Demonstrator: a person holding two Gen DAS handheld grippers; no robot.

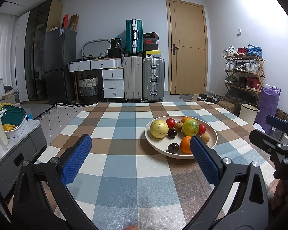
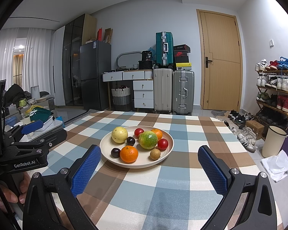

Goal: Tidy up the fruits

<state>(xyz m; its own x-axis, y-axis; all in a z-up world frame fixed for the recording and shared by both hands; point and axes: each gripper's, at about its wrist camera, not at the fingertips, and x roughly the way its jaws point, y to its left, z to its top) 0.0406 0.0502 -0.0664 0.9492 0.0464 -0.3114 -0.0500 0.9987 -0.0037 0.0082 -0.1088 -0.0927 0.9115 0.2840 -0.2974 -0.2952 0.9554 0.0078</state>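
both tongs (image 1: 140,153) (image 2: 149,164) gape before the fruit plate (image 2: 113,159).

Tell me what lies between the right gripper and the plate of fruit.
Only bare checked tablecloth lies between the open right gripper and the plate; the right wrist view shows it.

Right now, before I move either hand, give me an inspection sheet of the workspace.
Surface: checked tablecloth, bare in front of the plate.
Job's things: cream plate holding yellow fruit, green-orange fruit, near orange, plus tomatoes, dark plums and small brown fruits.
Clutter: nothing seen on the table.
Grippers: left tongs and right tongs open, empty, short of the plate.
Cables: nothing seen.
Surroundings: suitcases, door, shoe rack.
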